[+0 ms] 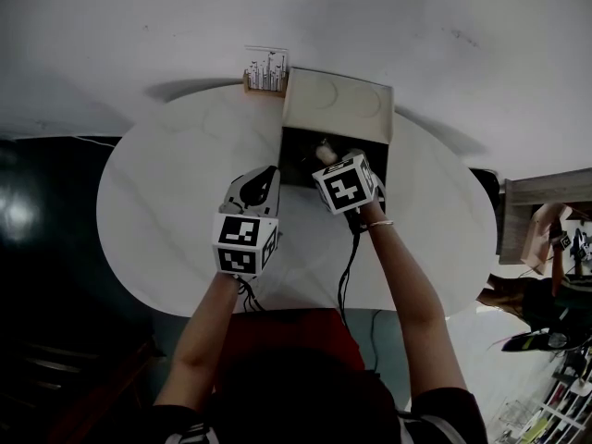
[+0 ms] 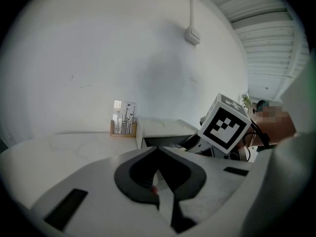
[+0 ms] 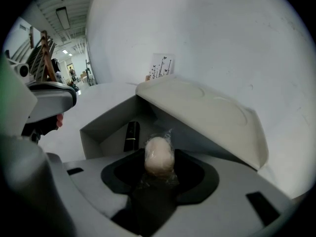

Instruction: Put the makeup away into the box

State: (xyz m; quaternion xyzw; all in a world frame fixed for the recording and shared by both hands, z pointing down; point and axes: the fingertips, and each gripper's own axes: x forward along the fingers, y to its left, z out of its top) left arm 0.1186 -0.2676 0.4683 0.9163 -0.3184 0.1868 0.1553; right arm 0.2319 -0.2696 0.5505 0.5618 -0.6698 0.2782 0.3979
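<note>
A white box [image 1: 338,104] stands at the back of the white oval table [image 1: 166,202], its lid tilted up over a dark inside. My right gripper [image 1: 326,155] reaches down into the opening, shut on a beige makeup sponge [image 3: 159,154] in clear wrap. Just beyond the sponge, a black lipstick tube [image 3: 131,136] lies on the box floor. To the left of the box, my left gripper [image 1: 264,176] hovers over the table; its jaw tips [image 2: 158,149] meet with nothing between them. From the left gripper view, the box [image 2: 163,127] and the right gripper's marker cube [image 2: 224,123] show ahead.
A small wooden holder with printed cards [image 1: 266,72] stands behind the box's left corner. A black cable [image 1: 350,266] hangs from the right gripper across the table's front. Wooden furniture [image 1: 546,202] stands off the table's right side, dark floor to the left.
</note>
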